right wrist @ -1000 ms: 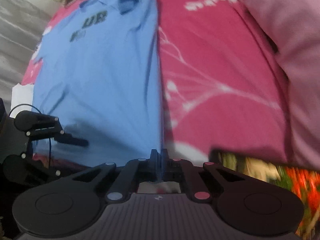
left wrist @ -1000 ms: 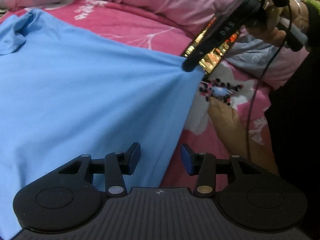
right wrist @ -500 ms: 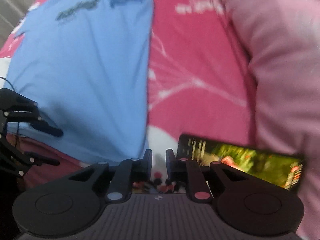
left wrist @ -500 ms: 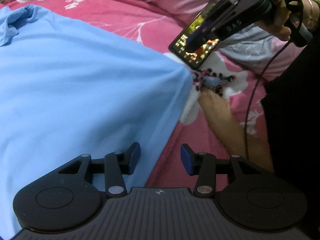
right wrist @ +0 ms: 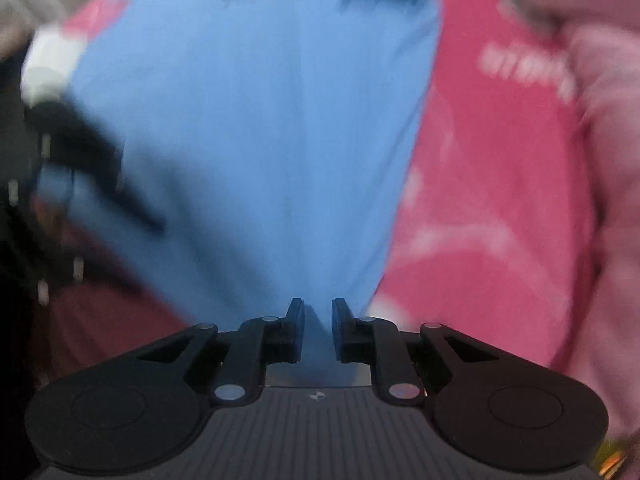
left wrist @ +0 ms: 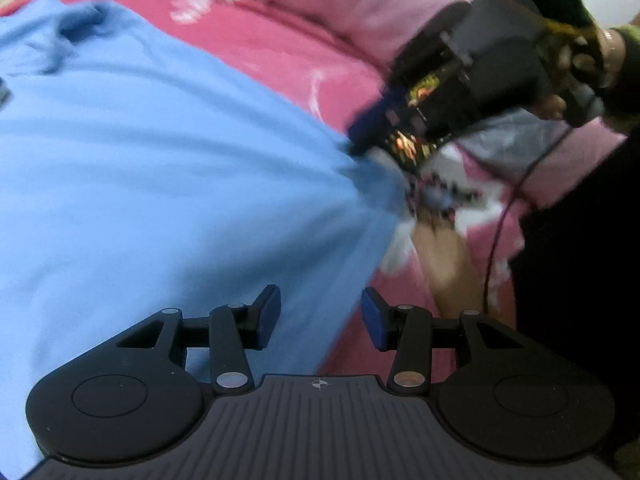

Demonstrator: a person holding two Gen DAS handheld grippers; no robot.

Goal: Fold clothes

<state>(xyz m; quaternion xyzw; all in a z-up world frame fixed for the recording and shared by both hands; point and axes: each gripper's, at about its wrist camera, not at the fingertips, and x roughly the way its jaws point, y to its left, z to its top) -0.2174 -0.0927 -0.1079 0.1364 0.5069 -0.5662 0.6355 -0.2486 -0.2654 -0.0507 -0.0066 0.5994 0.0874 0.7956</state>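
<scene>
A pink bed (left wrist: pixel 280 52) carries a blue shirt (left wrist: pixel 160 184) spread across its left side. The right claw (right wrist: pixel 318 320) pinches a bunched corner of the shirt between narrow jaws. The left claw (left wrist: pixel 320 316) hangs spread over the shirt's near edge, gripping nothing.

Each hand-held gripper (left wrist: pixel 320 322) is matte black with a ribbed grey deck, round side discs, silver and copper rivets, blue-faced pads (left wrist: pixel 267 316). At upper right, a dark sleeve (left wrist: pixel 628 76), bracelet (left wrist: pixel 610 46), thin black cable (left wrist: pixel 500 232).
</scene>
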